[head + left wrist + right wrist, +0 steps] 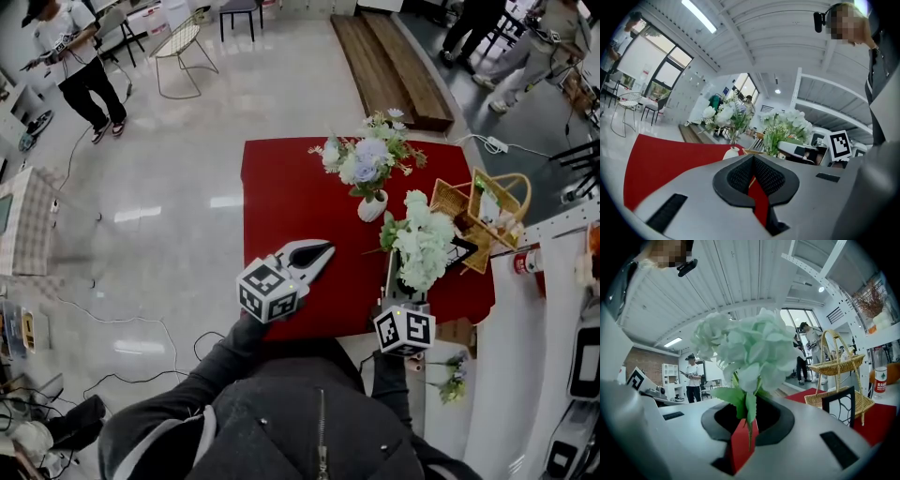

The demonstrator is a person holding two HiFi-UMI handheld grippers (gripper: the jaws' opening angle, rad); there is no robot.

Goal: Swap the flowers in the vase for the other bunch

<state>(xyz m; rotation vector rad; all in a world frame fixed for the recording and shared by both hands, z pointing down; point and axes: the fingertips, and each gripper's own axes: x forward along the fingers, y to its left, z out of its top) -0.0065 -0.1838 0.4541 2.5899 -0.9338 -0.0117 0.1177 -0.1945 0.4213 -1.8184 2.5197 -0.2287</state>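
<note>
small white bulbous vase (372,207): stood upright, mid red table (281,206), blue-white bouquet (367,159) inserted | pale green hydrangea bunch (419,241): held upright by stem, above right edge

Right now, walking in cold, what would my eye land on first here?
Probably the bright red table amid the pale floor, with a white vase of mixed blossoms standing on it. Next, the big white flower bunch held upright by its stem in the right gripper, beside a wicker basket at the table's right edge. The left gripper hovers shut and empty.
</note>
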